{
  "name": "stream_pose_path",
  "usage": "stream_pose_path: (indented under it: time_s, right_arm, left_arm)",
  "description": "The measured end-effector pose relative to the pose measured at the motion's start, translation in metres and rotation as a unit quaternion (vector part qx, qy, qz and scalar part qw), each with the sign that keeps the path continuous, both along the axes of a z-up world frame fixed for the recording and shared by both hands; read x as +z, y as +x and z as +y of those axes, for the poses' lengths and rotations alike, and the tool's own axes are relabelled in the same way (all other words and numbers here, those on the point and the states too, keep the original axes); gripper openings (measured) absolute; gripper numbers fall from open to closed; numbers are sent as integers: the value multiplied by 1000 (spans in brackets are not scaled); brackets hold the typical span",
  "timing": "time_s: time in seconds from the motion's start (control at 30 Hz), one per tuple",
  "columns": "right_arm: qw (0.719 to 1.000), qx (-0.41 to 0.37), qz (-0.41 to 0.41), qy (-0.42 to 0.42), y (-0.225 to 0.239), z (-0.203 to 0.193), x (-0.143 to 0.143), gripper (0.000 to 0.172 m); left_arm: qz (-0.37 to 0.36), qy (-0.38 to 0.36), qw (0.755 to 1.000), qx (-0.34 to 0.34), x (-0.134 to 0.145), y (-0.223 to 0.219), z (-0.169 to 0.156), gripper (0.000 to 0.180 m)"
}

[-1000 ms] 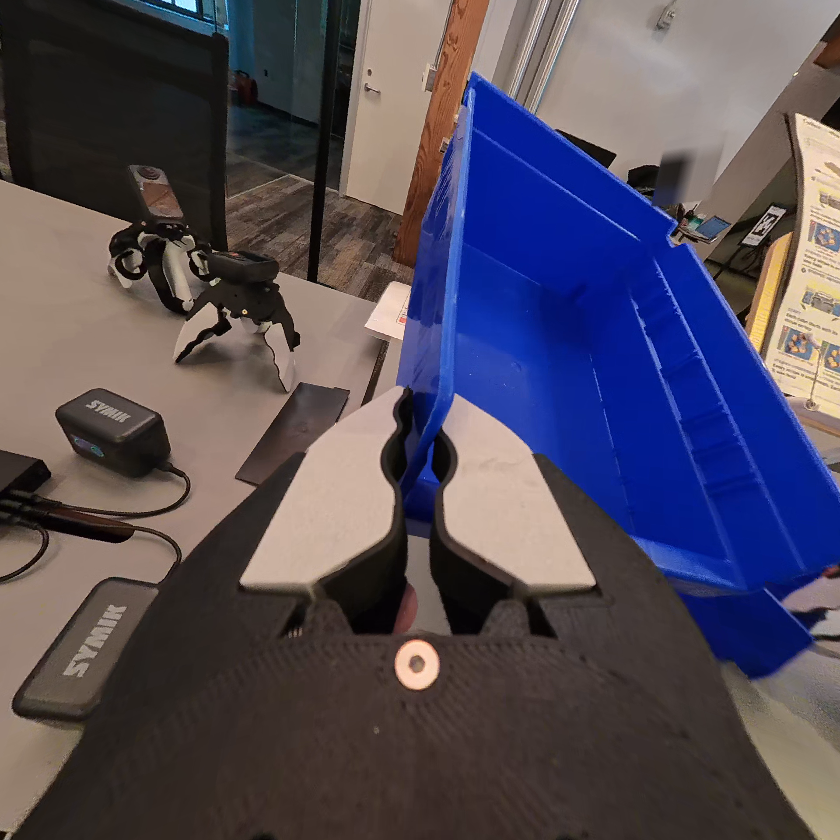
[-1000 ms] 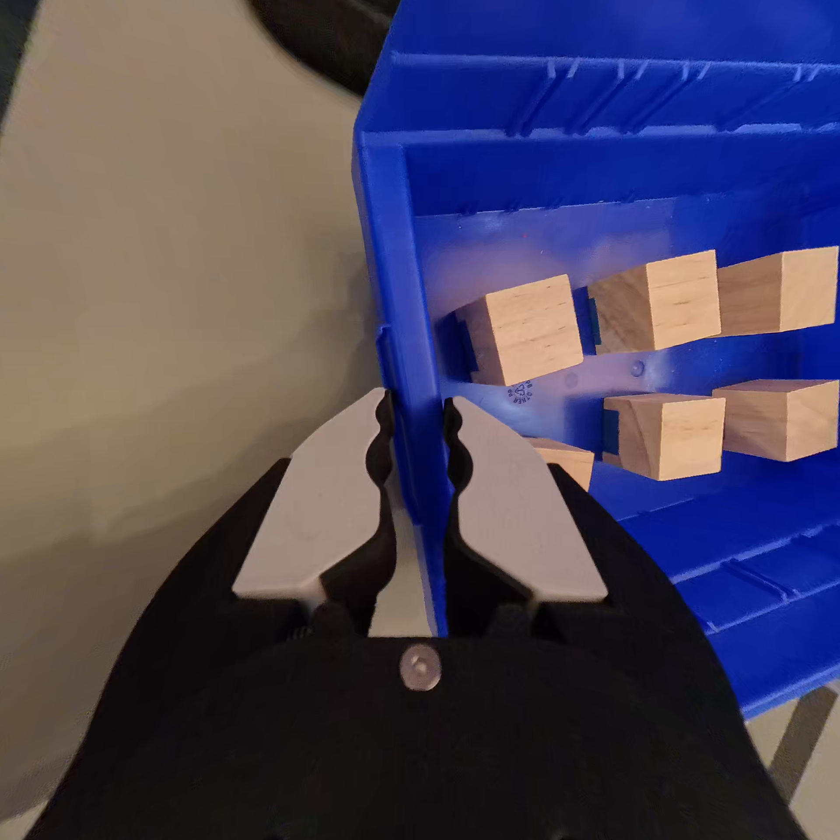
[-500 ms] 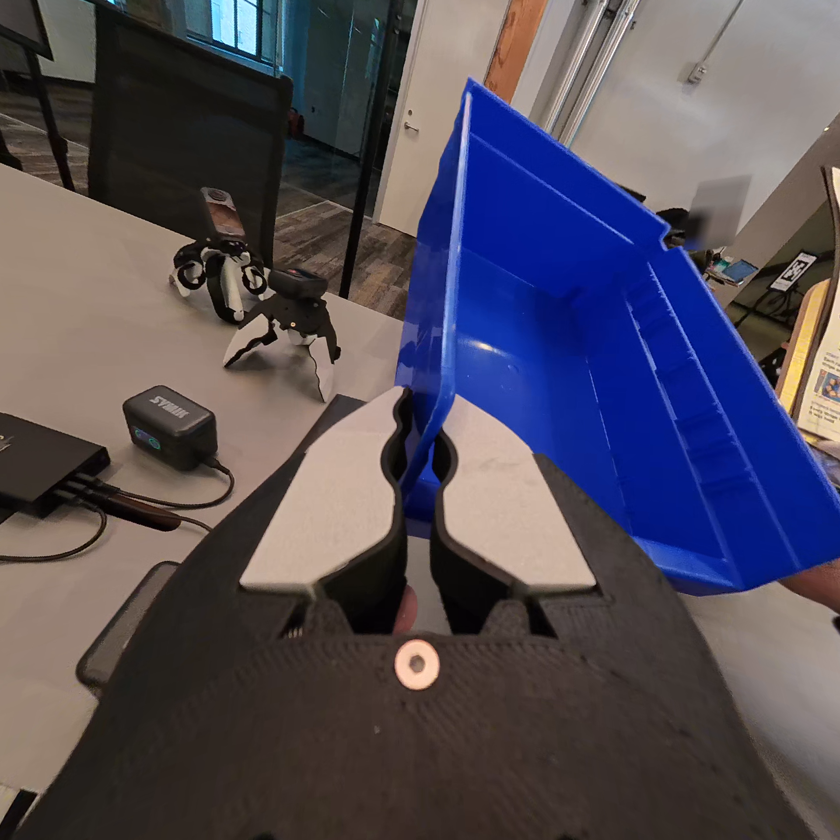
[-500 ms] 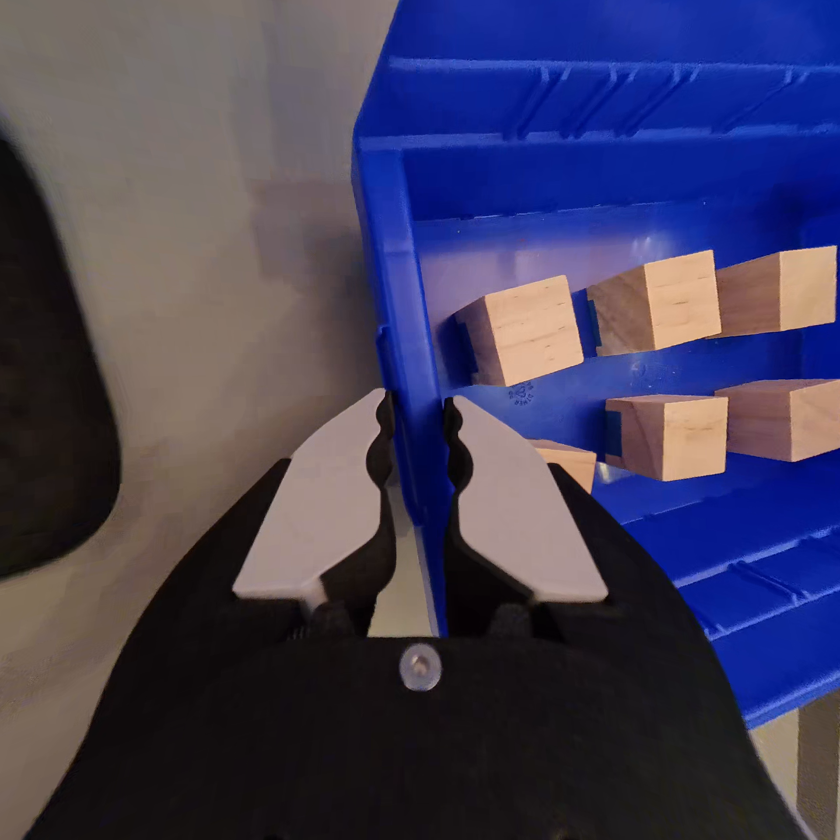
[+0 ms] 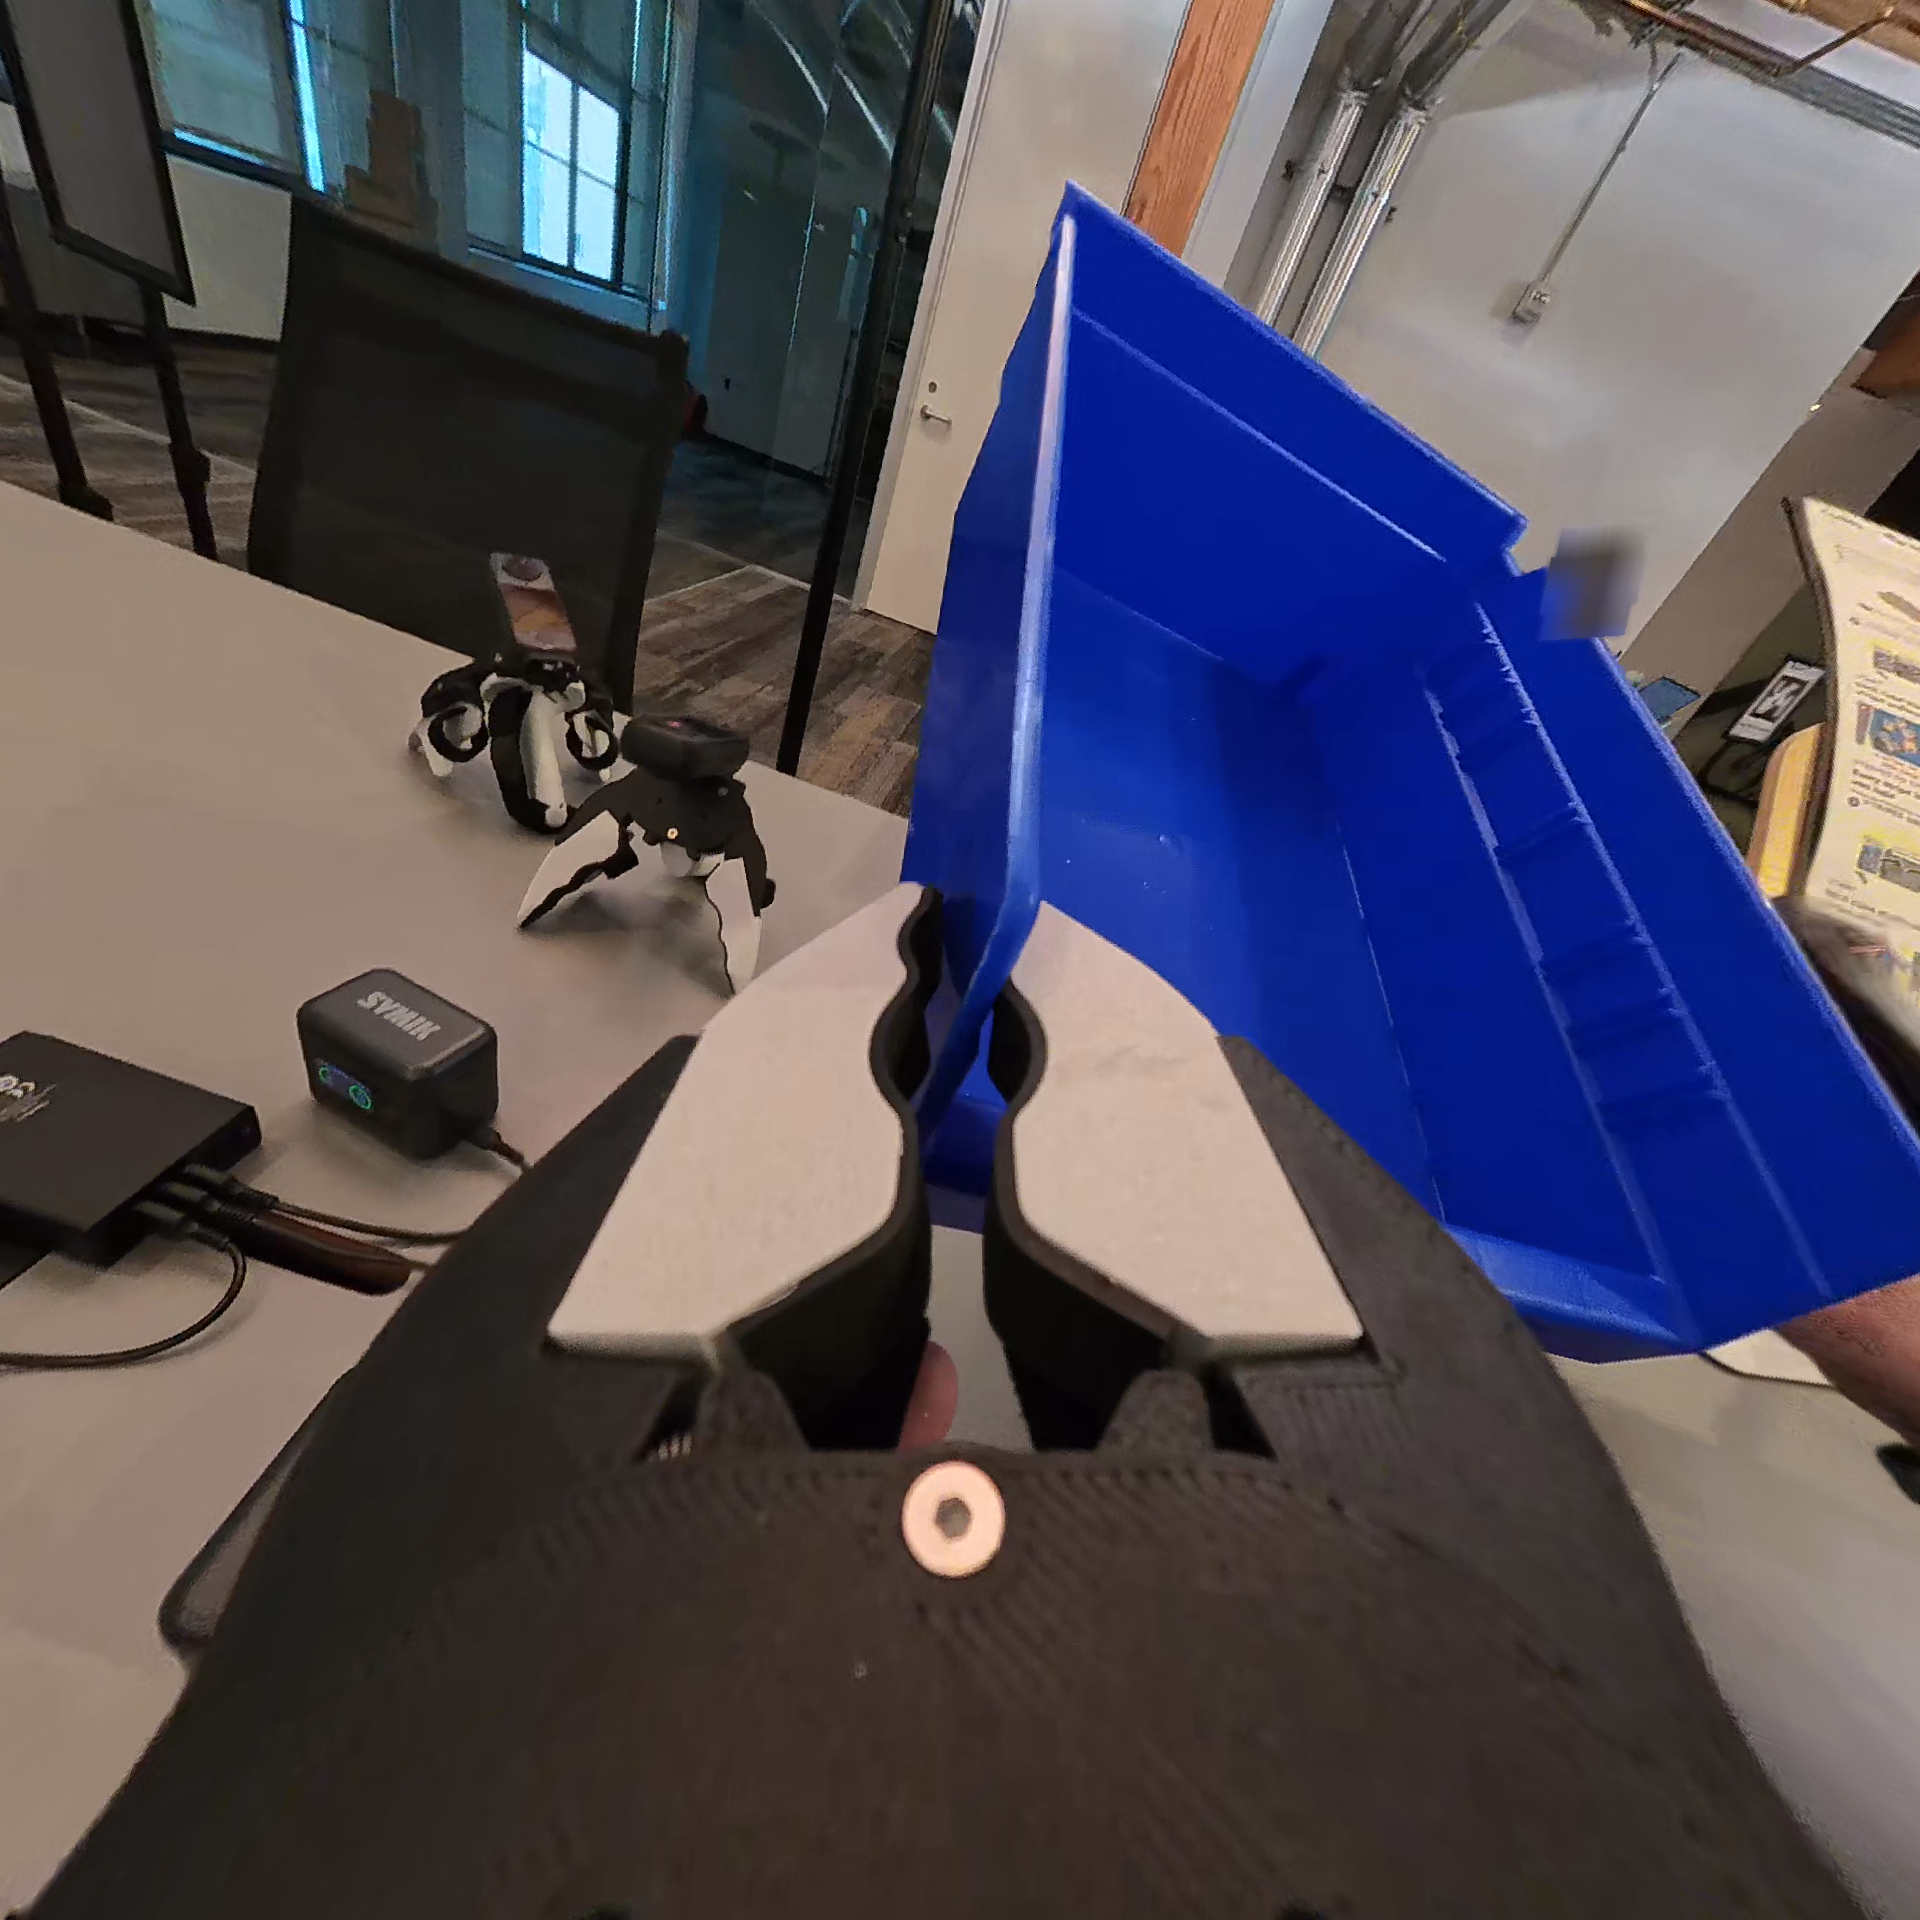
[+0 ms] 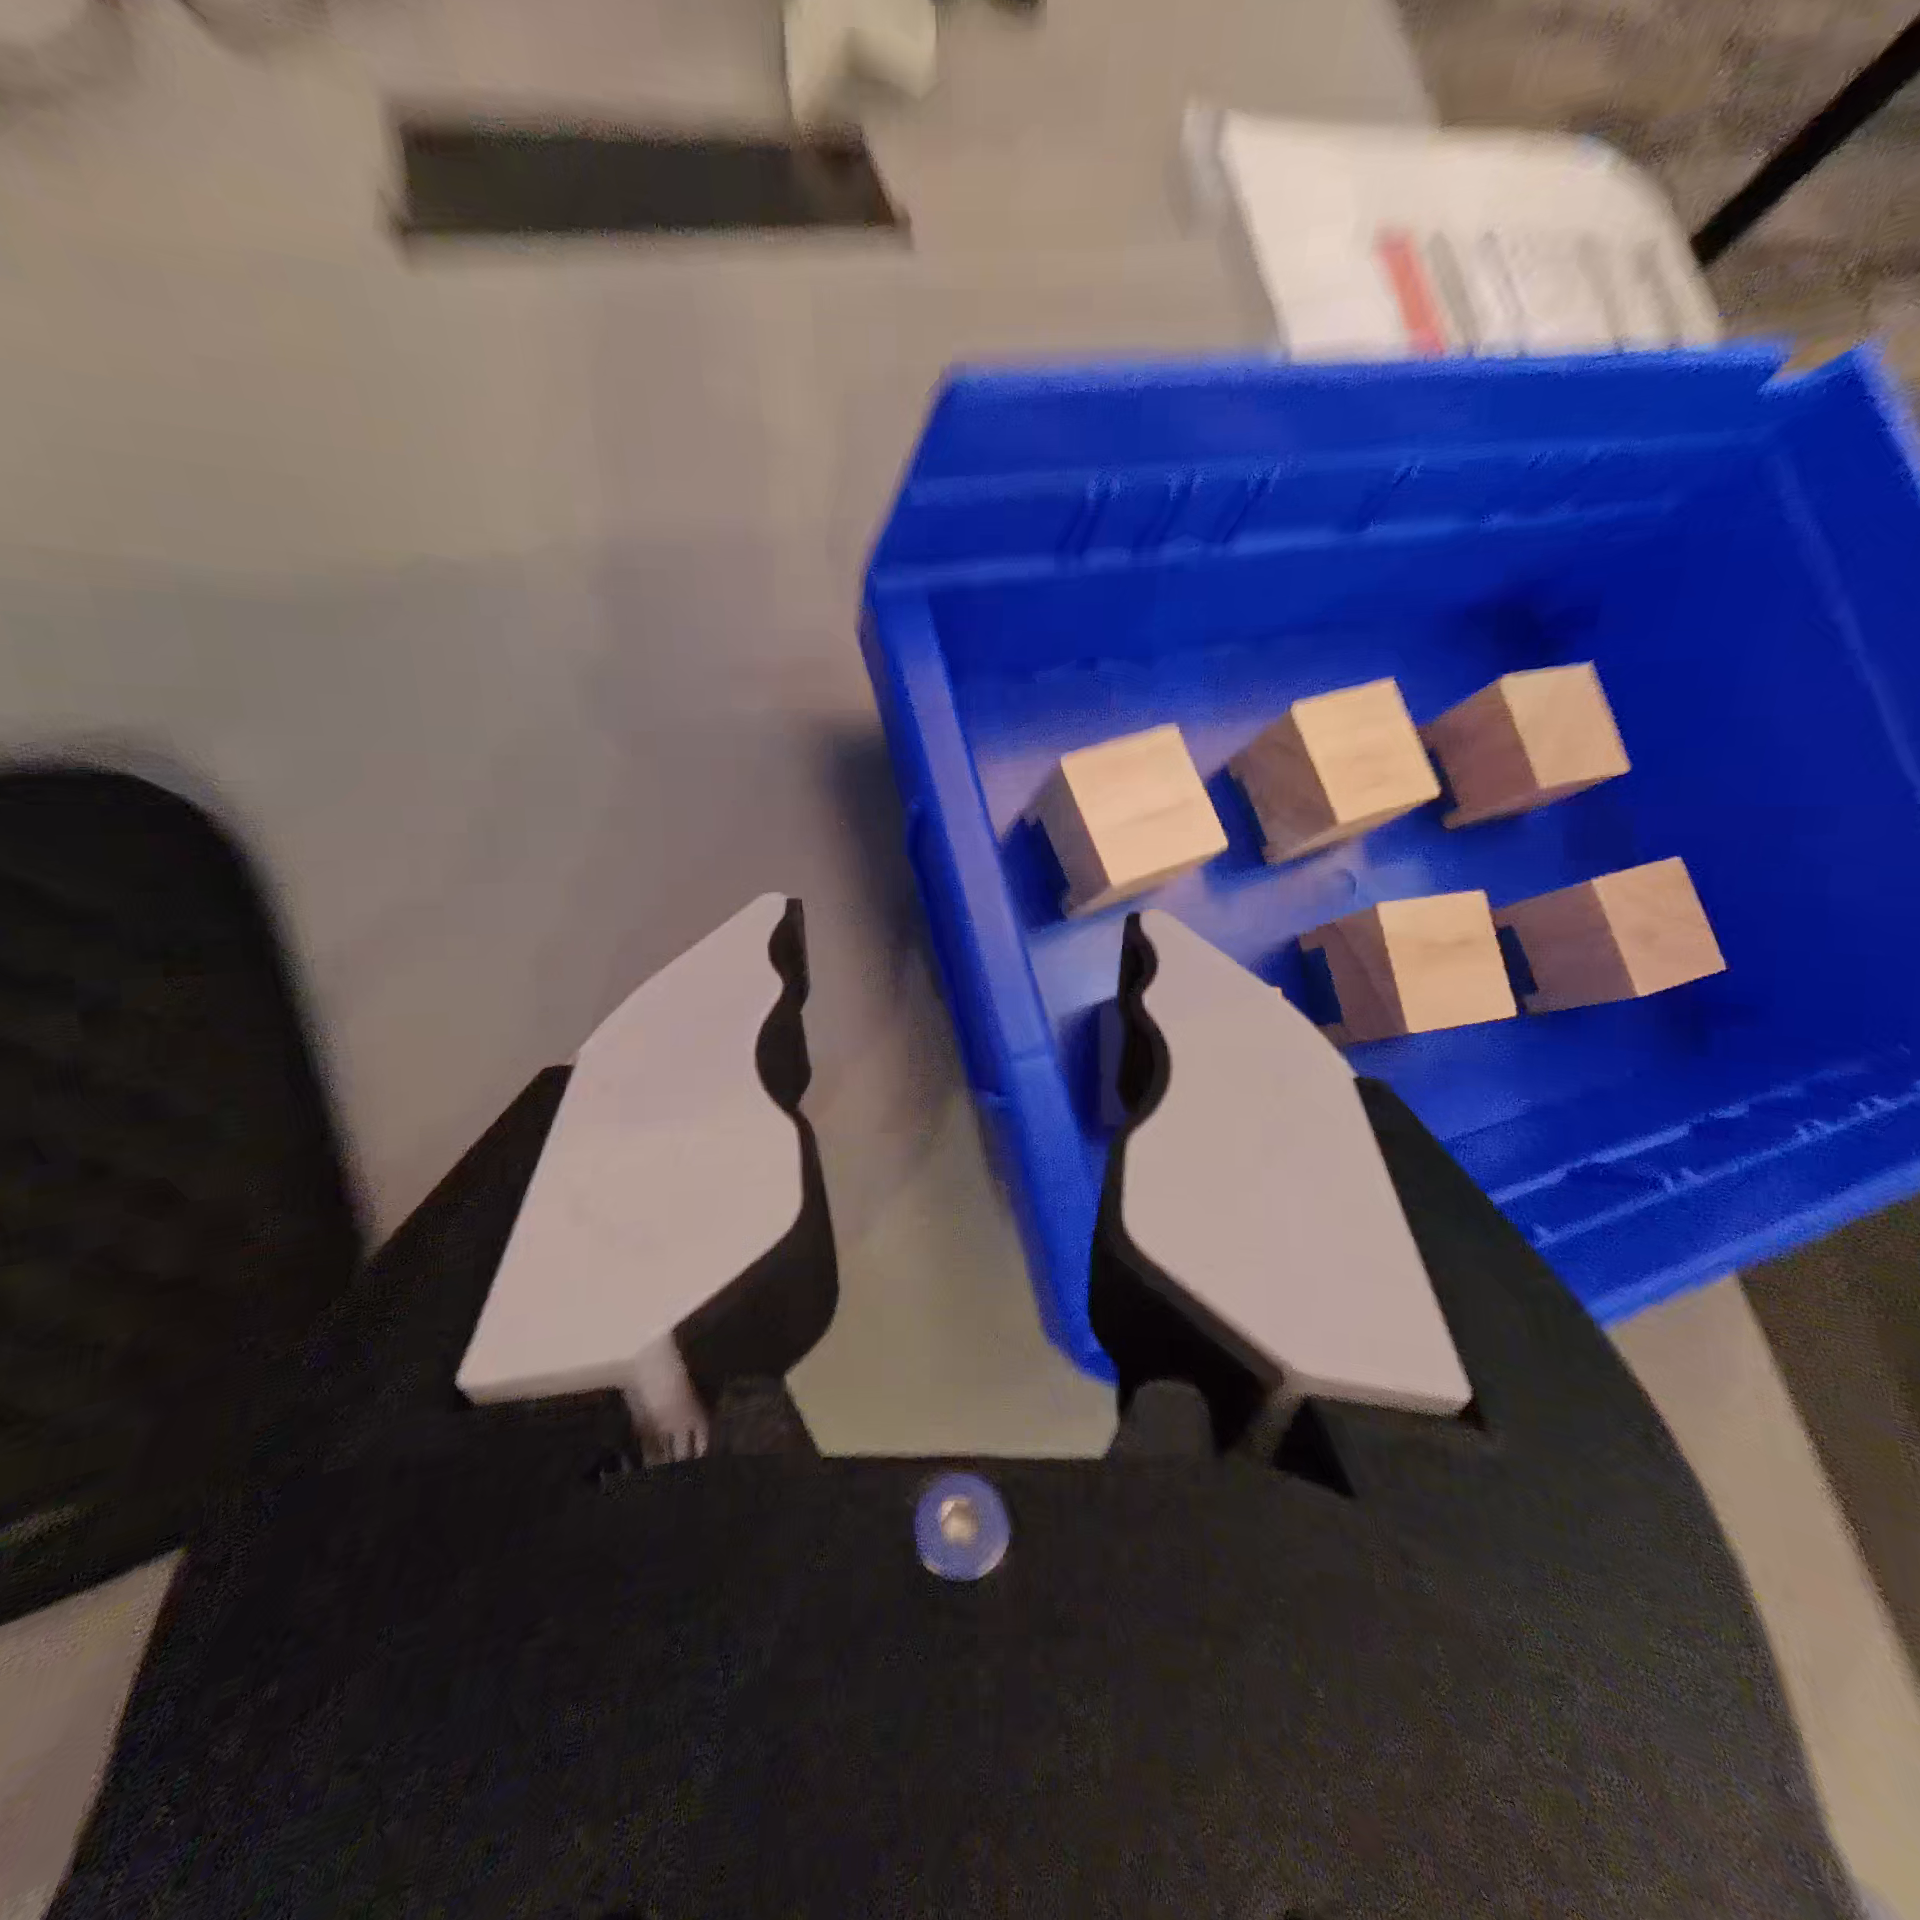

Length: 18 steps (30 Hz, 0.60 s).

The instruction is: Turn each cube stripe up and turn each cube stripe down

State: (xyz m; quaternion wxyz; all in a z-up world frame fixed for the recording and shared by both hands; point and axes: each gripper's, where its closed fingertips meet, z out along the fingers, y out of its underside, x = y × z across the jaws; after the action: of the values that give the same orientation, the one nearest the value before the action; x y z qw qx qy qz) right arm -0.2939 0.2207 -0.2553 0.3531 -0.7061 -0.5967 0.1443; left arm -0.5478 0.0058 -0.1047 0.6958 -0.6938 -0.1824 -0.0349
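Here the cubes (image 6: pixel 1132 821) lie right of the open right tool (image 6: pixel 961 925).

Two close wrist views, shared blue bin (image 5: pixel 1299 831)

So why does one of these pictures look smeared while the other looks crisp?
Right wrist view: motion blur smears the wooden cubes, blue bin and papers, and the light is dim and warm. Left wrist view: sharp and daylit; wide-angle bending stretches the empty blue bin, with a pale sheen along its rim.
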Motion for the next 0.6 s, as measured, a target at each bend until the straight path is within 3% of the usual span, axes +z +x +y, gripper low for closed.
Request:
stream_pose_path:
  time_s: [0.1, 0.27, 0.4, 0.5, 0.57, 0.6]
  right_arm:
    - [986, 1, 155, -53, 16, -35, 66, 68]
    - [917, 26, 373, -136, 50, -99, 161, 80]
    - [888, 41, 427, -164, 60, -129, 186, 95]
    - [885, 13, 448, -126, 81, -126, 199, 86]
    - [881, -18, 468, -76, 112, -115, 212, 68]
    - [876, -28, 478, -64, 129, -112, 220, 67]
  left_arm:
    - [17, 11, 1000, 0, 11, 13, 6, 7]
    - [58, 29, 998, -9, 30, 54, 23, 7]
    - [118, 54, 991, -38, 55, 114, 38, 7]
    - [174, 84, 979, -62, 80, 175, 44, 7]
    - [197, 115, 972, -65, 97, 209, 41, 8]
    - [205, 132, 967, -78, 106, 227, 40, 9]
